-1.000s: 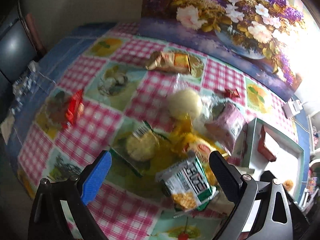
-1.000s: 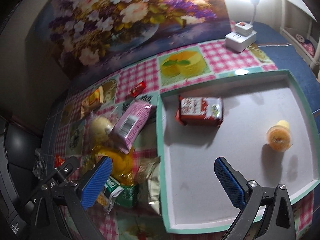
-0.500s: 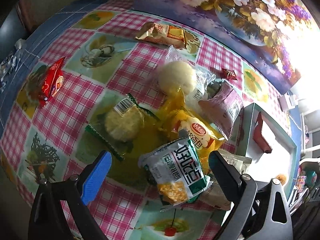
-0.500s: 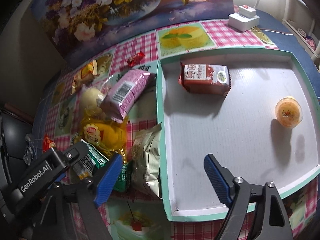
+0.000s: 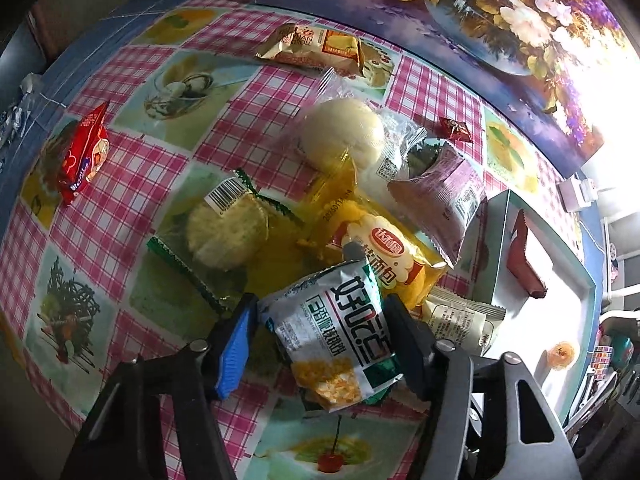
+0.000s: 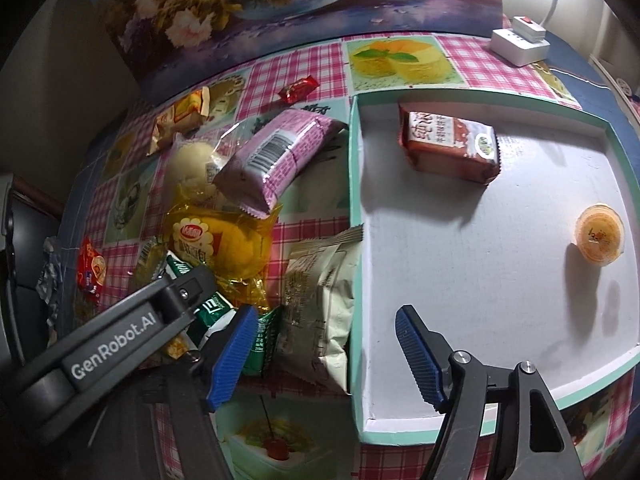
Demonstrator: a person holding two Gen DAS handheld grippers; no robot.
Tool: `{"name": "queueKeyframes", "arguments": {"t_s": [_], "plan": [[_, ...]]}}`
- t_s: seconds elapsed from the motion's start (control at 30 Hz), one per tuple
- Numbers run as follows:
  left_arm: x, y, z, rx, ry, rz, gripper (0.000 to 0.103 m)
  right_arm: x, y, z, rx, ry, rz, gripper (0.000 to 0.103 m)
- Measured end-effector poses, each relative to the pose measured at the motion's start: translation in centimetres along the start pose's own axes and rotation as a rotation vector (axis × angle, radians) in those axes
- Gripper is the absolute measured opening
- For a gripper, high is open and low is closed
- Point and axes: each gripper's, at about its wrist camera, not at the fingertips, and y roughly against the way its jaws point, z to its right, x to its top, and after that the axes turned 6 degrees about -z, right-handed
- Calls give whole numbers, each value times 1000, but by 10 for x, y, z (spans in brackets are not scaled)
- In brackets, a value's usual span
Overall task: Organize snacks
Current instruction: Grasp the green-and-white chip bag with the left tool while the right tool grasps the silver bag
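Note:
A pile of wrapped snacks lies on the checked tablecloth left of a shallow green-rimmed tray [image 6: 356,184]. My left gripper [image 5: 320,344] has its jaws around a silver-green packet [image 5: 340,328] at the pile's near edge, pads touching both sides. My right gripper [image 6: 324,352] is open, one finger over a beige packet [image 6: 320,304], the other over the tray floor. The tray holds a red-brown packet [image 6: 450,142] and an orange jelly cup [image 6: 599,234]. The pile also has a yellow bread bag [image 5: 384,248], a pink packet [image 5: 444,196], a round bun [image 5: 340,134] and a clear cracker pack [image 5: 228,232].
A red packet [image 5: 82,156] lies apart at the left, a gold roll packet [image 5: 312,46] at the back, a small red candy [image 5: 454,129] near the flower picture. A white power strip [image 6: 520,44] sits behind the tray. The left gripper's arm [image 6: 112,340] crosses the right wrist view.
My left gripper has come down and closed in from wide open onto the silver-green packet. My right gripper has moved lower and left, toward the tray's left rim and the beige packet.

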Motion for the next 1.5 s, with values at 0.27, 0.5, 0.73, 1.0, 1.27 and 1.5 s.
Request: {"name": "queueKeyframes", "arguments": {"t_s": [0.27, 0.5, 0.73, 1.0, 1.27, 1.5], "plan": [[-1, 2, -3, -28, 25, -9, 63, 0, -2, -17, -30, 40, 7, 55], [-1, 5, -15, -56, 69, -18, 63, 0, 9, -15, 8, 29, 38, 46], [3, 11, -33, -52, 105, -12, 63, 1, 11, -16, 51, 26, 38, 43], [2, 11, -37, -57, 121, -17, 63, 1, 7, -17, 85, 19, 18, 36], [1, 8, -35, -53, 125, -19, 63, 2, -6, -18, 75, 6, -12, 29], [4, 5, -32, -47, 124, -18, 63, 5, -16, -19, 50, 1, -32, 27]]}}
